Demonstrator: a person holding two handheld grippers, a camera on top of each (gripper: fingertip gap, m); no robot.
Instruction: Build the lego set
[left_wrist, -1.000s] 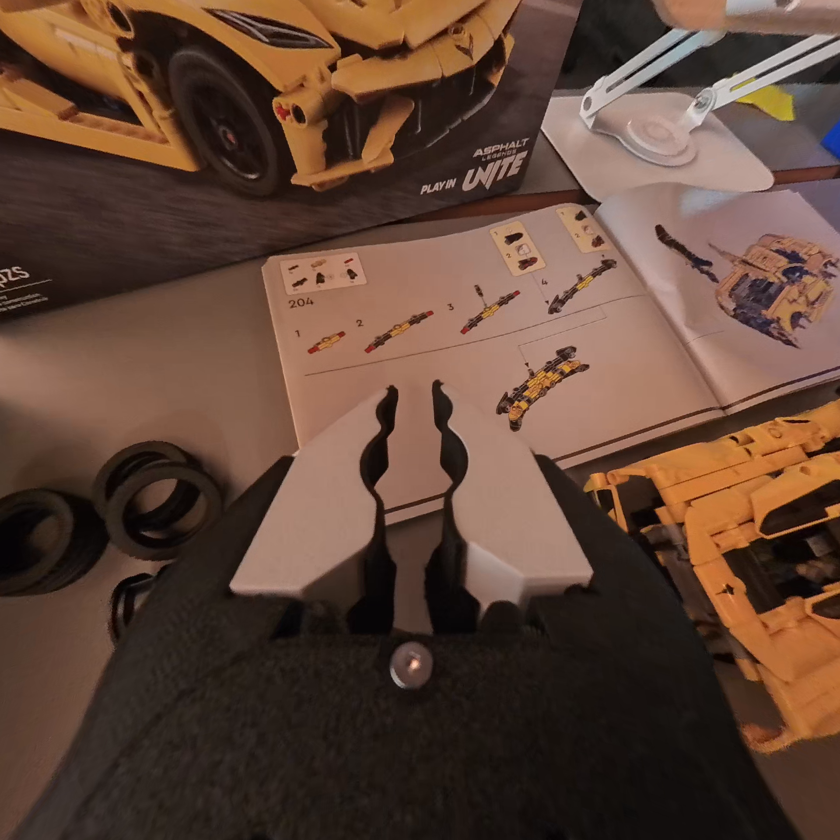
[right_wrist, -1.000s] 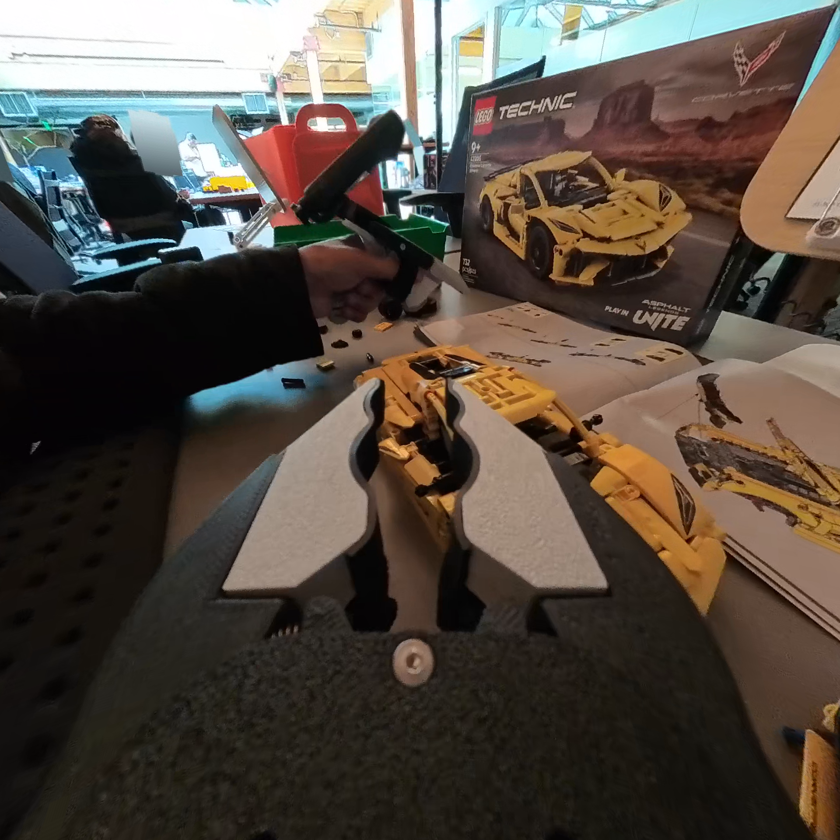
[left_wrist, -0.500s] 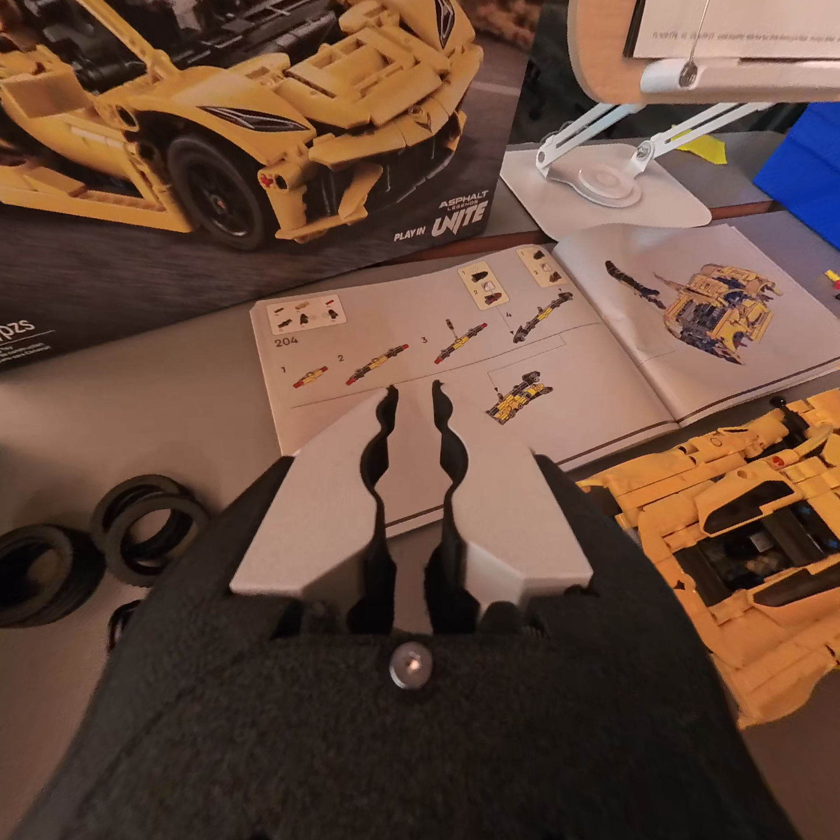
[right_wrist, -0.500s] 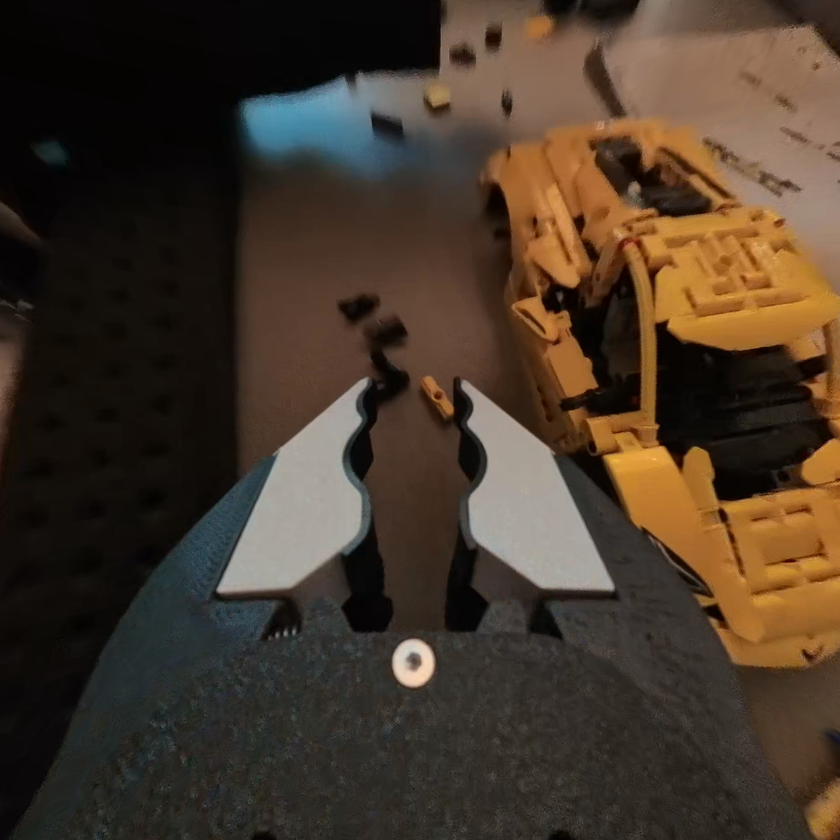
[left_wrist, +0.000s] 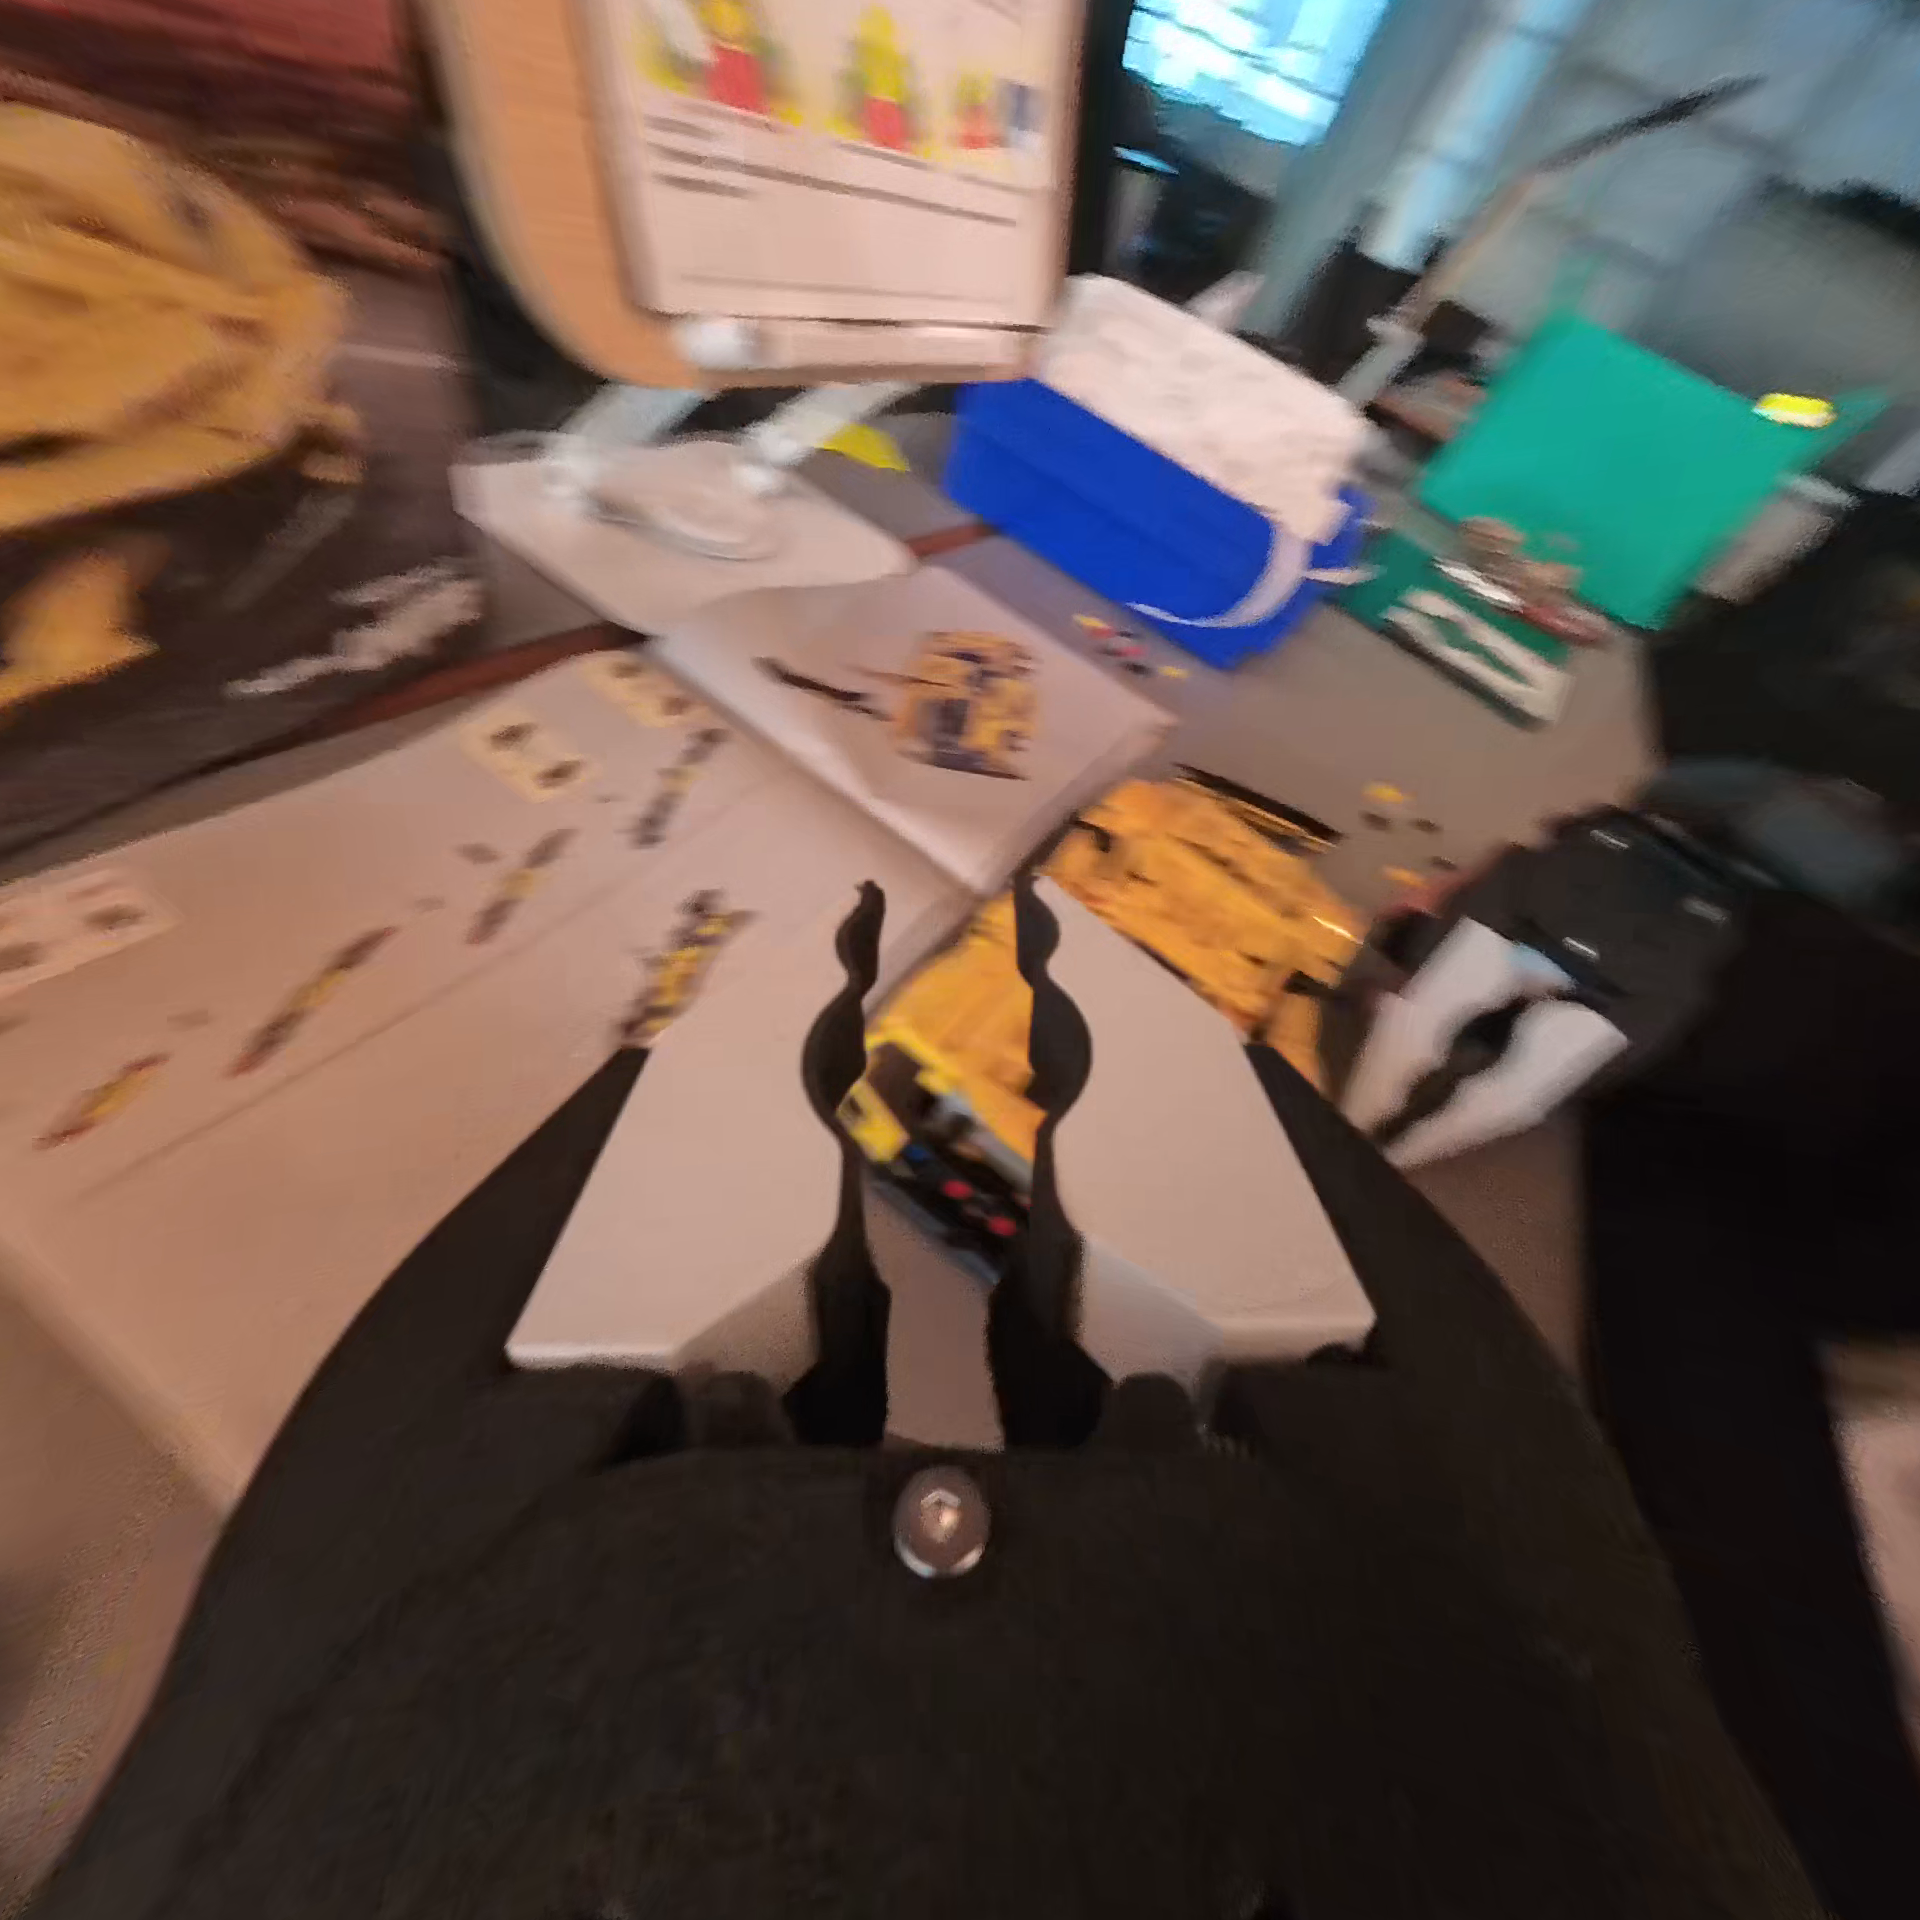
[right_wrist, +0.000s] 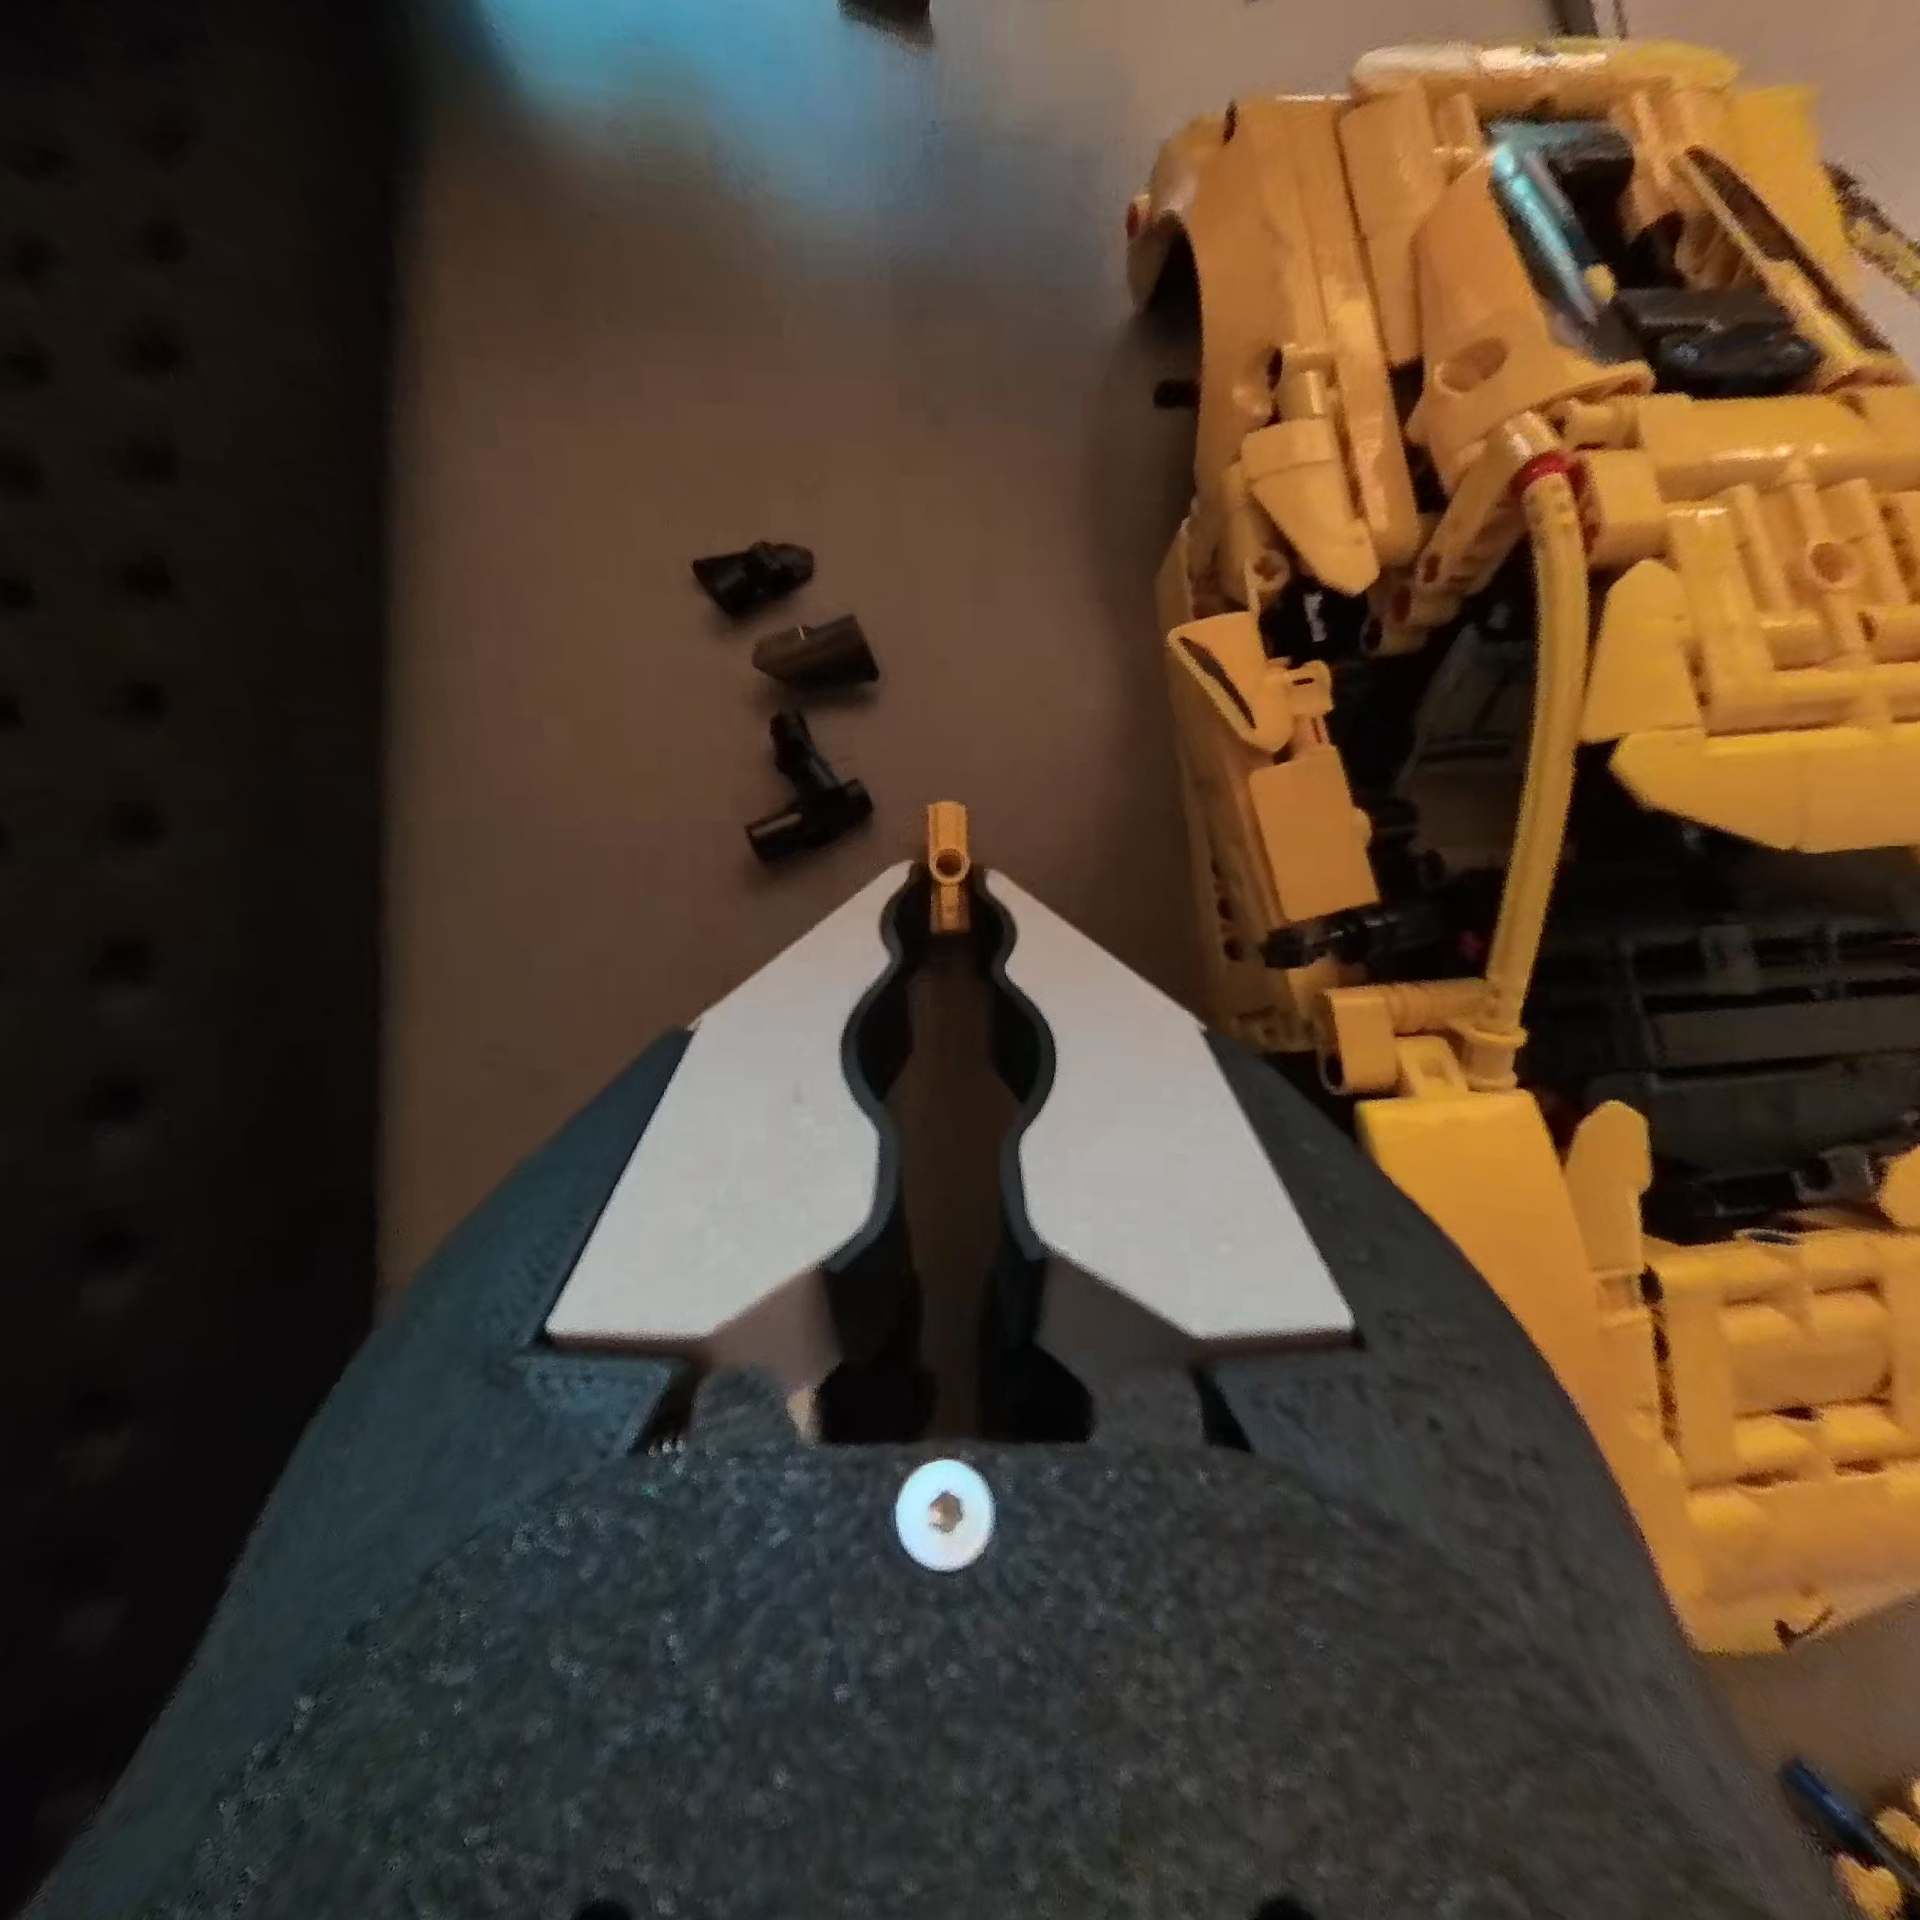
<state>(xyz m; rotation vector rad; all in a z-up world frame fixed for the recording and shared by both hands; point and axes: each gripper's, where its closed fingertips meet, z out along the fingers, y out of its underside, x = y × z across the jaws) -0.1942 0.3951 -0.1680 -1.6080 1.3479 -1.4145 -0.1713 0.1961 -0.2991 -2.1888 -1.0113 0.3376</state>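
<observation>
We've now got the small yellow plastic connector pin (right_wrist: 947, 869) clamped at the right gripper (right_wrist: 948, 894) jaws' tips, w/ the half-built yellow brick car (right_wrist: 1538, 831) at 2 o'clock; half a sec ago those jaws were apart. Left gripper (left_wrist: 943, 914) jaws apart, swung over the car. Pickup looks done.

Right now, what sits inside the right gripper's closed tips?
The right gripper pinches a small yellow connector piece; its far end pokes past the tips. The clamped lower end is covered. Three black pieces lie apart, beyond the tips.
</observation>
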